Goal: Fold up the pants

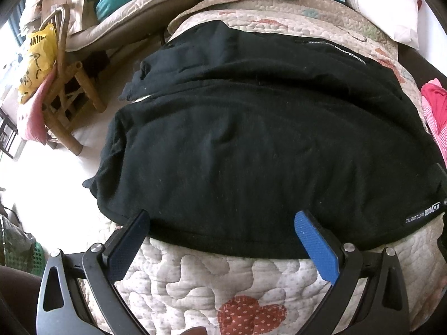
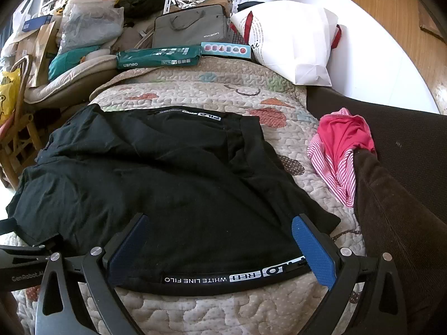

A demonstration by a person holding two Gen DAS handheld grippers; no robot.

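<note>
Black pants lie spread flat on a quilted bedcover, their legs trailing off its left edge. In the right wrist view the pants show a waistband with white lettering at the near edge. My left gripper is open, its blue pads at the pants' near hem, holding nothing. My right gripper is open, its pads either side of the waistband area, resting over the black cloth. The left gripper's body shows at the lower left of the right wrist view.
A pink and striped garment lies to the right on the quilt beside a dark brown cushion. A white bag, green box and grey bag stand at the back. A wooden chair stands at the left.
</note>
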